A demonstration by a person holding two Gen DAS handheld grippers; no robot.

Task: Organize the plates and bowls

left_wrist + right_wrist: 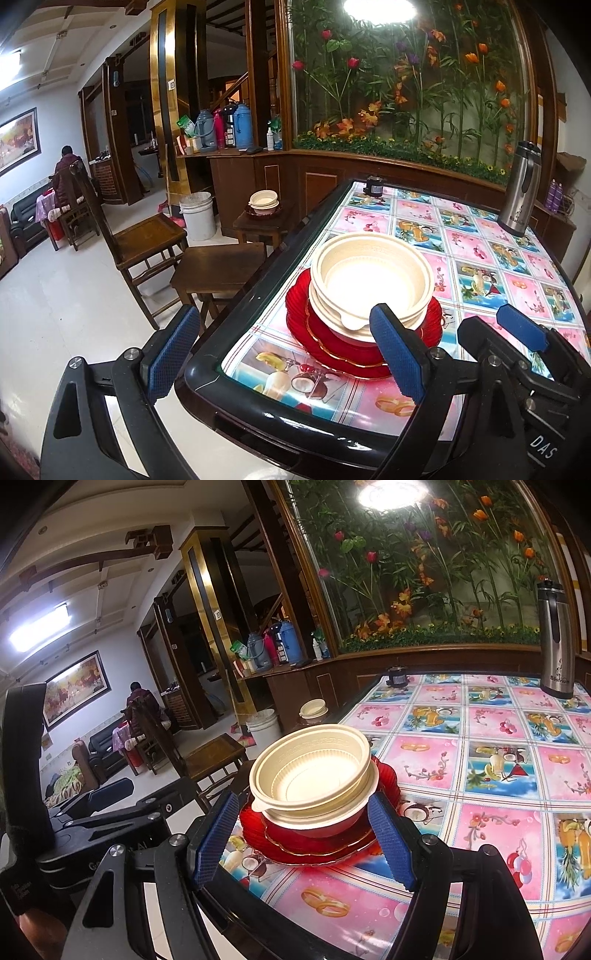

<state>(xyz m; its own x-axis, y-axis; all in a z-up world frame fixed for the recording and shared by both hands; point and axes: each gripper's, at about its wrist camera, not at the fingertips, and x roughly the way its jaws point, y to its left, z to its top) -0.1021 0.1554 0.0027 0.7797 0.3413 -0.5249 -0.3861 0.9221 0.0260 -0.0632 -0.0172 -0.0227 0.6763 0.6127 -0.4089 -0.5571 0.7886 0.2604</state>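
Bowls (310,775) first: two cream ones, nested, the upper sitting slightly askew in the lower, on a stack of red plates (317,843) near the table's (480,812) left edge, toward its near corner. I read the bowls as thin moulded plastic, light and a little springy, so I judge that a hard squeeze on the rim would flex it. The rims carry a small tab lip facing me, a fair place to pinch. The plates look like ribbed glass or hard plastic with gilt edges; I cannot tell which from here, so I treat them as brittle and slick. Best hold, in my judgement, is across the lower bowl's wall just under the rim, lifting both bowls as one.

Right gripper (306,845) points at the stack from the near edge, angled gently downward. Its blue pads (389,842) stand wide apart, one either side of the bowls and plates, and touch neither.

Left gripper (284,354) sits further left, straddling the table's near left corner. Its jaws are spread wide with nothing between them but the table corner; the right-hand pad overlaps the plate edge in view only.

A second bowl-and-plate stack (263,205) rests on a small stool (258,223) off the table's left side. Steel flask (556,638) stands at the far right corner, well clear.
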